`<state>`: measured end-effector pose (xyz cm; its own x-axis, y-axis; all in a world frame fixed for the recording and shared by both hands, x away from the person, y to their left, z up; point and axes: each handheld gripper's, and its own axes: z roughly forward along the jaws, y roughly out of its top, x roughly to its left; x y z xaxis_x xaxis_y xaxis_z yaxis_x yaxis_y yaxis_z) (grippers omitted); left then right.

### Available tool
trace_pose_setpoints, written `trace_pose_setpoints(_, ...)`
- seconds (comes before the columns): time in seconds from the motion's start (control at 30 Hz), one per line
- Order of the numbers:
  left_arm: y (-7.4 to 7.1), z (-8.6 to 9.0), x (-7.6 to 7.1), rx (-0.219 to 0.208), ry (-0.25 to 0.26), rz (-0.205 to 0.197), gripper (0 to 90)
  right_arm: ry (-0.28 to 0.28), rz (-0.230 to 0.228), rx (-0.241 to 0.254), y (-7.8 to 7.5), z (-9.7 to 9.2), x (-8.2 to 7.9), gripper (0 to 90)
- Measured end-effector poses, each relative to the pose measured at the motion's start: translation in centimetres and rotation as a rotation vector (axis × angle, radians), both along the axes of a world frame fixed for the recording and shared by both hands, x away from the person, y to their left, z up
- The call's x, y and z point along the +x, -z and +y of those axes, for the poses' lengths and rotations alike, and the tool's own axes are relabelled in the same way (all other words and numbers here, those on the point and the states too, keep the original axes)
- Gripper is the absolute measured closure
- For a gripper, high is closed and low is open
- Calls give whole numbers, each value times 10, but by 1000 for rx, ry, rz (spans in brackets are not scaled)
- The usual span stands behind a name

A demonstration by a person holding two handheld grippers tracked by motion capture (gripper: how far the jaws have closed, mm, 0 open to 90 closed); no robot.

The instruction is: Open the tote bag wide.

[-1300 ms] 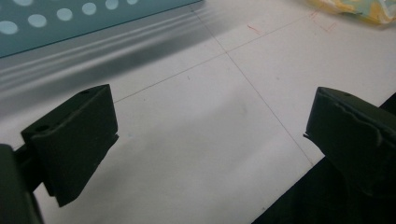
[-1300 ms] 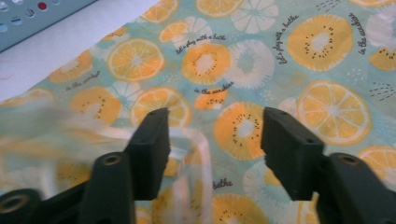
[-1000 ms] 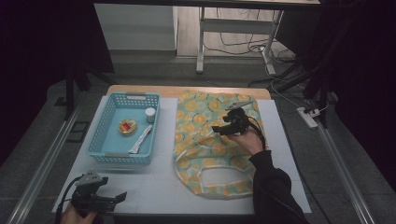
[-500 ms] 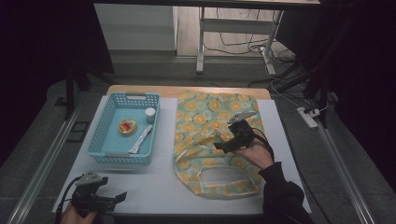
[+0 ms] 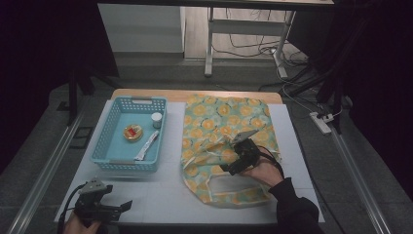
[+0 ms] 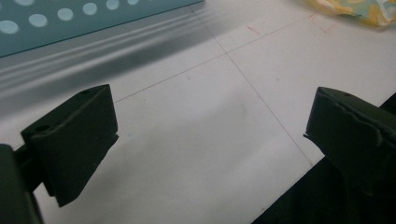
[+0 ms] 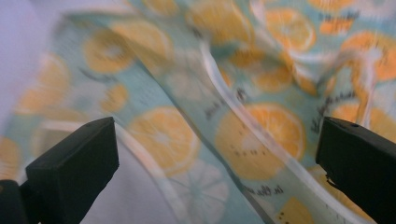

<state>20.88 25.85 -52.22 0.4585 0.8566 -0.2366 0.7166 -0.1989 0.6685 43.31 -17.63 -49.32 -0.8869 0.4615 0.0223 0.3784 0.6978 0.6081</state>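
A cloth bag (image 5: 221,131) printed with orange slices lies flat on the white table (image 5: 160,195), right of centre, its handles toward the near edge. My right gripper (image 5: 230,168) hovers over the bag's near part beside the handle opening. Its jaws have just been opening and now stand open. In the right gripper view the bag (image 7: 261,130) and a pale handle strap lie below my right gripper (image 7: 215,158), not pinched. My left gripper (image 5: 122,208) rests at the table's near left corner. My left gripper (image 6: 210,135) is open over bare table.
A blue plastic basket (image 5: 125,164) stands left of the bag and holds a small white cup (image 5: 156,119), a round yellow and red item (image 5: 132,132) and a white packet (image 5: 147,145). The basket's wall (image 6: 70,23) shows ahead of the left gripper.
The right gripper has moved toward the near edge, from the bag's middle to beside the handle opening. The left gripper has stayed in place.
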Motion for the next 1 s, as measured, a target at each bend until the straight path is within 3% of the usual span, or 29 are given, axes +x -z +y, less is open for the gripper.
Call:
trace_pose_setpoints(0.07, 0, 0, 0, 0, 0, 0, 25, 17, -8, -33, 9, -4, 5, 13)
trace_pose_setpoints(0.2, 0, 0, 0, 1, 1, 1, 25, 41, 0, -50, 22, -12, 13, 69)
trace_pose_setpoints(0.3, 0, 0, 0, 2, 1, 2, 25, 28, -26, -68, 27, -16, 15, 166)
trace_pose_setpoints(0.43, 0, -1, 0, 4, 2, 2, 25, -20, -28, -54, 22, -18, 11, 464)
trace_pose_setpoints(0.63, 0, -1, 0, 7, 2, 0, 26, -41, -15, -67, 19, -17, 7, 885)
trace_pose_setpoints(0.77, 0, -1, 0, 5, 1, 2, 26, -43, -36, -84, 16, -13, 4, 898)
trace_pose_setpoints(1.0, 0, -1, 0, 4, 0, 4, 26, -22, -40, 25, -5, -12, 3, 898)
